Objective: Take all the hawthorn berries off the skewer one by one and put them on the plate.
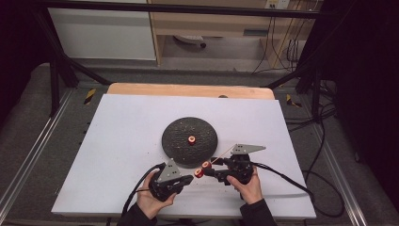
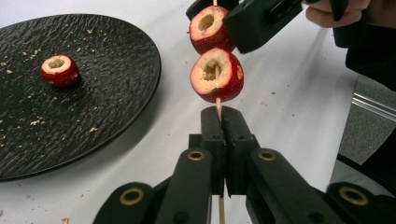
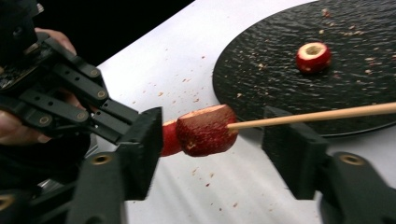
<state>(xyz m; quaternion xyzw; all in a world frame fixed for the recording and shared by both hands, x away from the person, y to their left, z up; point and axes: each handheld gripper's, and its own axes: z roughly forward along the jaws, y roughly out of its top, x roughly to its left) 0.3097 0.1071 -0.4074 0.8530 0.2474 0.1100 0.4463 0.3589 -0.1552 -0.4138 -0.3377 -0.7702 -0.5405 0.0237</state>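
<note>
A thin wooden skewer (image 3: pixel 322 114) carries two cored red fruits, the lower fruit (image 2: pixel 216 74) and the upper fruit (image 2: pixel 208 29). My left gripper (image 2: pixel 220 119) is shut on the stick just below the lower fruit. My right gripper (image 3: pixel 217 140) stands open, one jaw on each side of the fruit (image 3: pixel 205 130), and its left jaw sits close to the second fruit behind. A third cored fruit (image 1: pixel 191 139) lies on the black plate (image 1: pixel 176 141). In the high view both grippers meet in front of the plate, left gripper (image 1: pixel 192 178) and right gripper (image 1: pixel 210 170).
The plate sits mid-table on a white sheet (image 1: pixel 122 141), with crumbs scattered on both. A person's hands (image 1: pixel 249 186) hold the grippers near the front edge. Cables (image 1: pixel 282 174) trail off to the right. A wooden board edge (image 1: pixel 188 89) runs along the back.
</note>
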